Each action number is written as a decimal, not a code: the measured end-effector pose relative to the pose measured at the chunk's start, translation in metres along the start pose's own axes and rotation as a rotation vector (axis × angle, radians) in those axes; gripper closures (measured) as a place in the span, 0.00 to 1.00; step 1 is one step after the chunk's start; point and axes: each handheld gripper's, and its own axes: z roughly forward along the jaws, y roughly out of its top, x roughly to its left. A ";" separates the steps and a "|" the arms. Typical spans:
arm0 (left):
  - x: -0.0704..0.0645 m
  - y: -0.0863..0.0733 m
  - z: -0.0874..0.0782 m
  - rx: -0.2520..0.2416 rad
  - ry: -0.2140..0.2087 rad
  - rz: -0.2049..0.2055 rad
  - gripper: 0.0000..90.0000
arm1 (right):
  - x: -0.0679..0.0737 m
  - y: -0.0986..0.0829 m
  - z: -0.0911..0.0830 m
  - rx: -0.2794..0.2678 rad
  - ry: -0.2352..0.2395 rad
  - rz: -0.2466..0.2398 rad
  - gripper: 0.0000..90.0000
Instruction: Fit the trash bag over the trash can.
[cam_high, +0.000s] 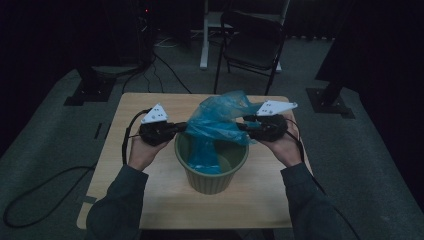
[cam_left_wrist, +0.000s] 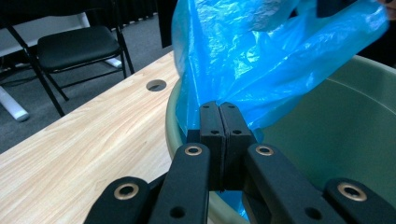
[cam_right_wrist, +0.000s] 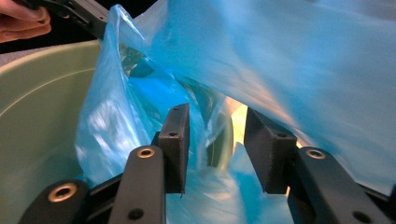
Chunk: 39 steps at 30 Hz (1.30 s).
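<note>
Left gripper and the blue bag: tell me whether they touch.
Touching. In the left gripper view the left gripper has its jaws closed together on a fold of the blue bag at the green bin's rim.

Left gripper (cam_high: 181, 127) jaws pressed together; right gripper (cam_high: 242, 126) jaws parted; both hands level, facing inward.

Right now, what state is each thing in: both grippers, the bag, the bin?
Left gripper: shut on the bag's edge, at the bin's rim.
Right gripper: open, bag film between its jaws.
Bag: partly in the bin, top bunched above the rim.
Bin: upright on the table.
</note>
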 end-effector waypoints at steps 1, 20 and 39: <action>0.000 0.000 0.000 -0.002 -0.006 0.000 0.98 | 0.000 0.000 0.002 0.002 0.004 0.005 0.67; -0.012 0.031 -0.010 -0.072 -0.047 0.056 0.65 | 0.009 -0.004 0.016 0.072 0.083 -0.030 0.93; -0.028 0.050 0.036 0.060 0.099 0.131 0.89 | 0.019 -0.006 0.012 0.105 0.118 -0.071 0.97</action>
